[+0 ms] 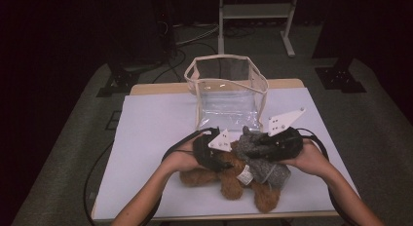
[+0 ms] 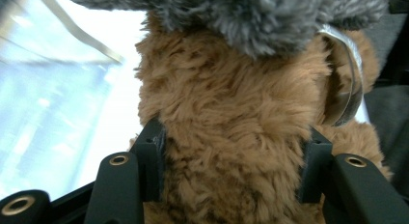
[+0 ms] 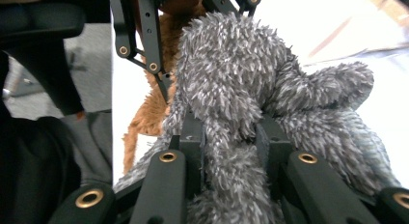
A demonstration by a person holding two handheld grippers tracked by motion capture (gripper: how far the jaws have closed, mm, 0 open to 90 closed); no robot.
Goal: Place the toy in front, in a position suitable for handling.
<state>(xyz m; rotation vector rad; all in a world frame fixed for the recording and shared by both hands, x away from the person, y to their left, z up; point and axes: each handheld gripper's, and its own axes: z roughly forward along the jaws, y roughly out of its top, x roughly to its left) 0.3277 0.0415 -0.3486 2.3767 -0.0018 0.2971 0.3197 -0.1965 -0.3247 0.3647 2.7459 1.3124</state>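
A brown plush toy (image 1: 229,179) lies on the white table near its front edge, with a grey plush toy (image 1: 265,170) draped over it. My left gripper (image 1: 221,160) is shut on the brown plush (image 2: 226,137), whose fur is squeezed between both jaws. My right gripper (image 1: 260,144) is shut on the grey plush (image 3: 231,137), a thick fold of its fur pinched between the jaws. In the right gripper view the left gripper's black linkage (image 3: 144,35) shows just beyond the grey fur. A white label (image 1: 245,176) hangs between the two toys.
A clear plastic bag with cream trim (image 1: 229,89) stands open at the back middle of the table (image 1: 146,133). Black cables (image 1: 92,187) trail off the left side. A metal stand (image 1: 255,14) and dark floor lie beyond the table.
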